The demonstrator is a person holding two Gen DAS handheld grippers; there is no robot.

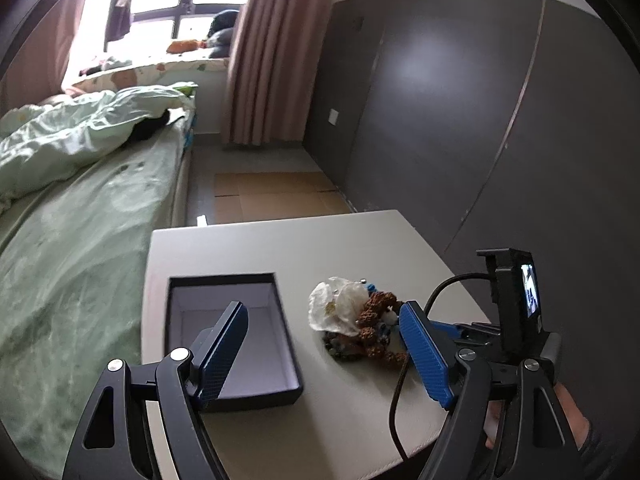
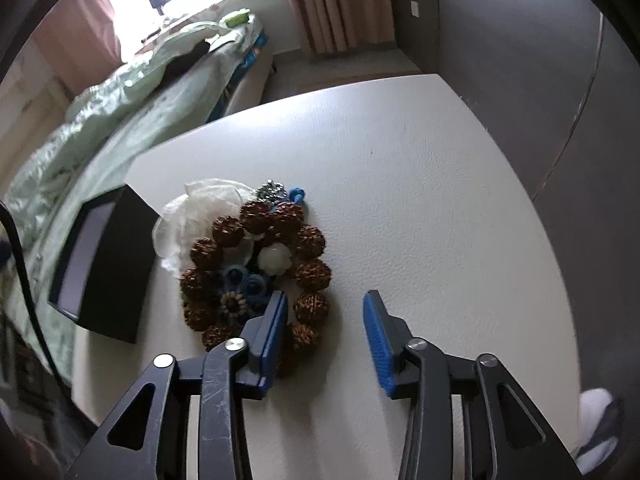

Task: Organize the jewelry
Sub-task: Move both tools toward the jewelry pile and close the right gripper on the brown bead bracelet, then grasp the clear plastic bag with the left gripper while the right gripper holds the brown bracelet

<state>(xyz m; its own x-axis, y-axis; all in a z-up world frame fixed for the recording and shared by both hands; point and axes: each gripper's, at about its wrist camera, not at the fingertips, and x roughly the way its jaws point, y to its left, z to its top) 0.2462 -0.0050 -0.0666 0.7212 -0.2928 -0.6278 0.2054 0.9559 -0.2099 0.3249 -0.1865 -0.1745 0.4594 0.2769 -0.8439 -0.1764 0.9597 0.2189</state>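
Observation:
A pile of jewelry lies on the pale table [image 2: 420, 200]: a ring of brown knobbly beads [image 2: 256, 216], blue fabric flowers [image 2: 248, 284], a white flower bead [image 2: 274, 260] and a sheer white pouch [image 2: 200, 204]. My right gripper [image 2: 325, 296] is open over the pile's near right edge, with one brown bead [image 2: 312, 306] between its fingers and no pad pressing on it. Left of the pile stands an open dark box [image 1: 224, 280] with a pale lining. My left gripper [image 1: 322, 308] is open too, one finger over the box, the other beside the brown beads [image 1: 376, 308].
A black cable [image 1: 396, 400] runs across the table's near right part. A bed with green covers [image 1: 80, 240] borders the table on the left, and a dark grey wall [image 1: 480, 140] stands on the right. Cardboard [image 1: 276, 196] lies on the floor beyond.

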